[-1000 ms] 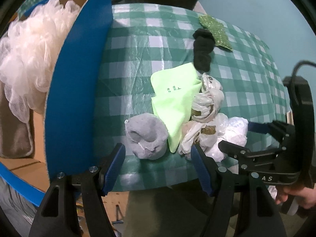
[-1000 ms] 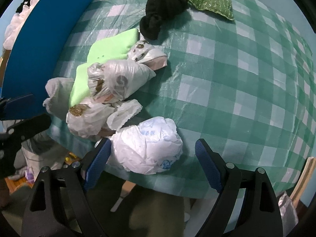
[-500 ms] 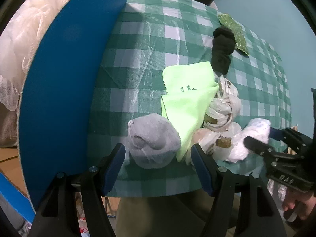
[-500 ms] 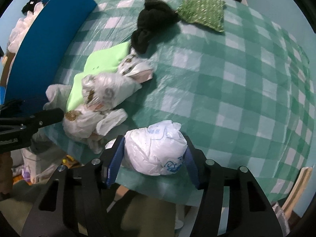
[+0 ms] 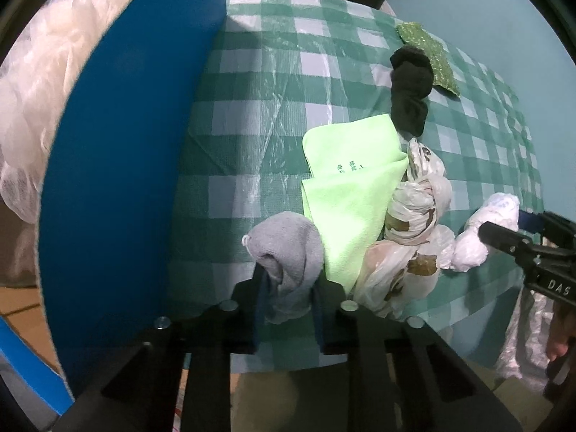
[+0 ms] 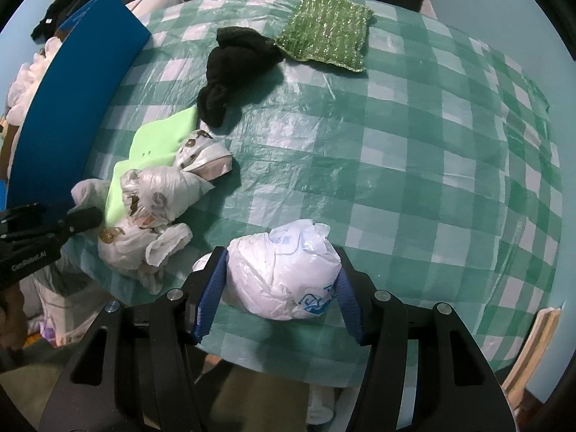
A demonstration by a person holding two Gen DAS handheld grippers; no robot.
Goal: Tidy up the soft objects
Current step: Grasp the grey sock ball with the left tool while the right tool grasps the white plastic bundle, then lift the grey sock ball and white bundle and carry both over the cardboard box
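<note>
Pinching lower centre of the left view: left gripper (image 5: 286, 309) clamped on rolled grey sock (image 5: 288, 255), soft, light, compressible. Right view, lower centre: right gripper (image 6: 279, 295) squeezing crumpled white plastic bag (image 6: 284, 270), slippery; grip mid-bulk.

Table (image 6: 414, 165): covered by a green-and-white checked plastic cloth, wrinkled and glossy, filling the centre.
Wall (image 5: 486, 3): plain pale teal, at 1 to 3 o'clock.
Floor (image 5: 18, 306): orange-brown, glimpsed at 8 o'clock.
Light: dim, soft sheen on the cloth.
</note>
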